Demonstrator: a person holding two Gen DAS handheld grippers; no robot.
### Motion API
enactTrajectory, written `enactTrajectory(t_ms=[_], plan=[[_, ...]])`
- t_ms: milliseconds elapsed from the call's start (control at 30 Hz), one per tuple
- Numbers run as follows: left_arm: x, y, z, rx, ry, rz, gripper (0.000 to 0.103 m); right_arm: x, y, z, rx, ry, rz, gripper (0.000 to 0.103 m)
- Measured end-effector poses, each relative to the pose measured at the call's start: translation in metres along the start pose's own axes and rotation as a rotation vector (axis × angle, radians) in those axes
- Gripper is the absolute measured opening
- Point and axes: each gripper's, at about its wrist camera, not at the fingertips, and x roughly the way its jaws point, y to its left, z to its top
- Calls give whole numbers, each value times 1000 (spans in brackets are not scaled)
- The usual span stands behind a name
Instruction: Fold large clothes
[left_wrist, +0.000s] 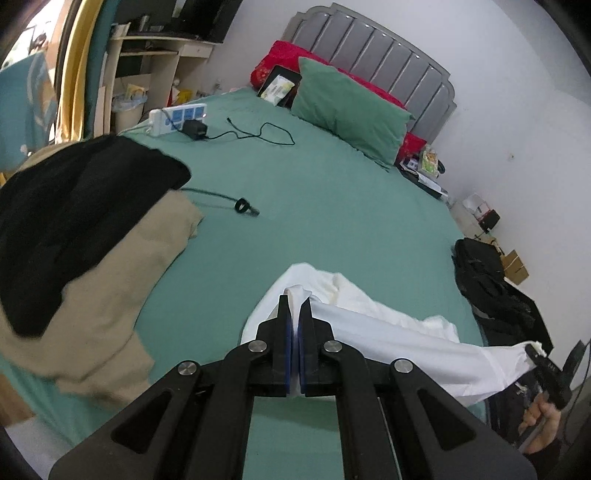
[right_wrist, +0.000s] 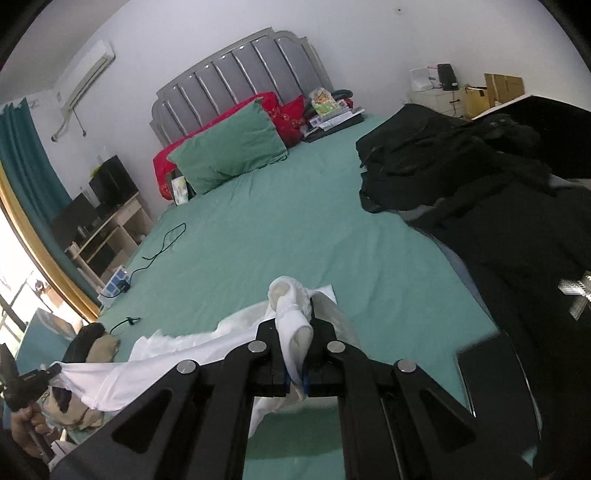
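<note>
A white garment (left_wrist: 406, 332) hangs stretched between my two grippers above the green bed sheet (left_wrist: 314, 206). My left gripper (left_wrist: 294, 301) is shut on one bunched end of it. My right gripper (right_wrist: 295, 314) is shut on the other end, with white cloth (right_wrist: 291, 317) wadded between its fingers. In the left wrist view the right gripper (left_wrist: 539, 354) shows at the far right, holding the cloth. In the right wrist view the left gripper (right_wrist: 40, 373) shows at the far left, and the garment (right_wrist: 177, 350) sags between them near the foot of the bed.
A pile of beige and black clothes (left_wrist: 74, 236) lies at the bed's left side. Black clothes (right_wrist: 461, 166) are heaped at the right side. A green pillow (left_wrist: 351, 110), red pillows, a power strip (left_wrist: 177, 116) and cables (left_wrist: 258, 133) lie toward the headboard.
</note>
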Motion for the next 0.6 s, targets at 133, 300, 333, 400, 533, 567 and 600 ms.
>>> enactTrajectory(t_ms=[133,300,333,400,533,567,600], plan=[[44,-4,14,24,55,47,3,42,-1,15,-8,19,-9,4],[100,-3,30,40,109,110,3,101,-15,24,66,60,-10,4],[111,-3,32,44,122,123,3,109,-18,23,80,67,-12,5],[129,-2,36,47,140,140,3,125,-20,21,82,84,-28,5],[176,0,42,76,214,179,4,156,-21,16,55,135,-81,6],[184,3,42,68,232,188,9,161,-23,14,71,147,-88,8],[189,6,43,57,241,196,12,164,-24,14,84,154,-92,10]])
